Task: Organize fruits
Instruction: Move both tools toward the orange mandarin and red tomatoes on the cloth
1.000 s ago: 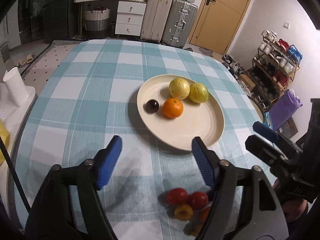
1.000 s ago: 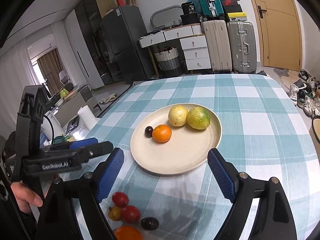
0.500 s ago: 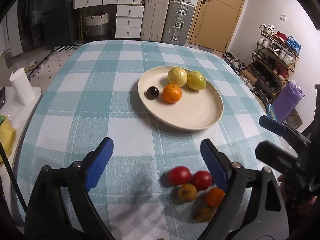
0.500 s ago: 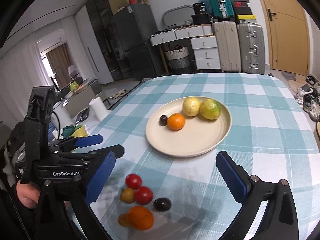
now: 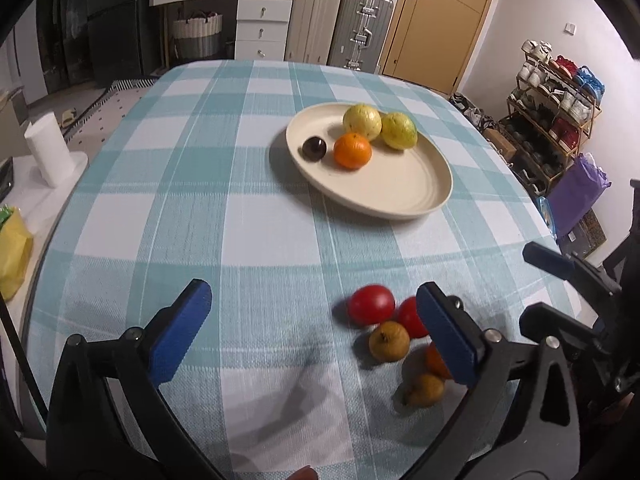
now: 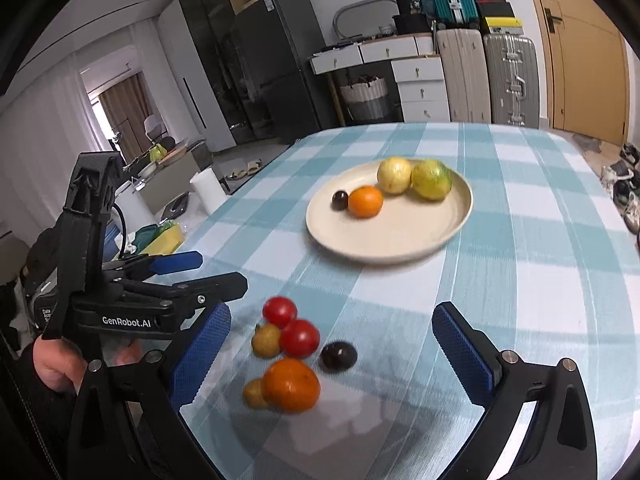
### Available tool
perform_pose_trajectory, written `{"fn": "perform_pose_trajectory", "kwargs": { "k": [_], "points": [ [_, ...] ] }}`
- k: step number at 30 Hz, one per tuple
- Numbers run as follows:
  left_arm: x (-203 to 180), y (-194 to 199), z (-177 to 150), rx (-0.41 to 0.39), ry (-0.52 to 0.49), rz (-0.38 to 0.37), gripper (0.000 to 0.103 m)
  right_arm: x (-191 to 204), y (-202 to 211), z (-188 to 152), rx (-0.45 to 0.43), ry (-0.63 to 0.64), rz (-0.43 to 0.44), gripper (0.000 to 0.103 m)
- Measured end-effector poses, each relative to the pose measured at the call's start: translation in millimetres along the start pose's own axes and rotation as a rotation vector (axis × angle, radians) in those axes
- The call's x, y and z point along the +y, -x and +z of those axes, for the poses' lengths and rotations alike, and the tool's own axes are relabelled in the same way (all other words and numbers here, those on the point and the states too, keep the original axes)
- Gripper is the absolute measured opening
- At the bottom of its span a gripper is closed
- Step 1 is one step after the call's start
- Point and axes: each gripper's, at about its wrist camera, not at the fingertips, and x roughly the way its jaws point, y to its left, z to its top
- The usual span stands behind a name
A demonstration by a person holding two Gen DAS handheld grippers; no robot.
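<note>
A cream plate (image 5: 400, 188) (image 6: 400, 240) on the checked cloth holds a dark plum (image 5: 314, 148), an orange (image 5: 352, 151) and two yellow-green fruits (image 5: 362, 122). Nearer to me lies a loose pile: two red tomatoes (image 6: 279, 311), an orange (image 6: 291, 385), a dark plum (image 6: 339, 356) and two small brownish-yellow fruits (image 6: 266, 339). My left gripper (image 5: 316, 320) hovers left of the pile with its jaws opening, and its pads touch nothing. My right gripper (image 6: 330, 310) hangs open above the pile, with the fruits on the cloth under its gap.
A paper towel roll (image 5: 48, 152) and a yellow bag (image 5: 12, 252) sit off the table's left edge. Suitcases (image 5: 360, 28), drawers and a door stand behind. A shoe rack (image 5: 556, 100) is on the right. Bare cloth lies between pile and plate.
Both grippers drew back from the plate toward the near edge, so the loose pile came fully into view. Both pairs of jaws spread wider.
</note>
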Motion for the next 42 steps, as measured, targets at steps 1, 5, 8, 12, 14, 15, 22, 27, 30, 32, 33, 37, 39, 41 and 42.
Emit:
{"fn": "perform_pose_trajectory", "kwargs": {
  "k": [1,5,8,12,14,15,22,27,30,32,33,37,39,41,42],
  "points": [
    [1,-1,-2,0.007,0.003,-0.006,0.102,0,0,-2,0.006,-0.008,0.007,0.103],
    [4,-4,-8,0.02,0.008,-0.001,0.102,0,-6,-13,0.059,-0.033,0.038,0.103],
    [6,-5,-12,0.029,0.013,-0.003,0.102,3,-12,-20,0.085,-0.036,0.042,0.103],
    [6,-6,-17,0.035,-0.004,-0.004,0.102,1,-18,-29,0.107,-0.073,0.063,0.103],
    [6,-5,-19,0.033,-0.008,-0.013,0.102,0,-22,-32,0.127,-0.09,0.079,0.103],
    [5,-4,-19,0.031,-0.011,-0.016,0.102,0,-23,-34,0.128,-0.093,0.084,0.103],
    [5,-6,-22,0.043,-0.012,-0.015,0.102,1,-27,-37,0.129,-0.109,0.113,0.102],
    [10,-7,-23,0.047,-0.003,-0.009,0.102,-1,-31,-40,0.149,-0.139,0.143,0.086],
    [12,-8,-24,0.053,0.003,-0.004,0.102,-2,-33,-42,0.15,-0.147,0.14,0.079],
    [14,-8,-24,0.055,0.009,-0.004,0.102,0,-36,-42,0.164,-0.136,0.14,0.07],
    [15,-8,-24,0.056,0.011,-0.002,0.102,1,-36,-42,0.164,-0.131,0.14,0.068],
    [16,-9,-24,0.057,0.014,0.006,0.102,7,-37,-44,0.173,-0.103,0.147,0.048],
    [16,-9,-24,0.058,0.016,0.006,0.102,9,-37,-45,0.17,-0.093,0.142,0.042],
    [16,-9,-24,0.056,0.016,0.004,0.102,7,-38,-46,0.172,-0.107,0.164,0.041],
    [17,-9,-23,0.054,0.02,-0.007,0.102,5,-39,-46,0.171,-0.118,0.173,0.04]
  ]
}}
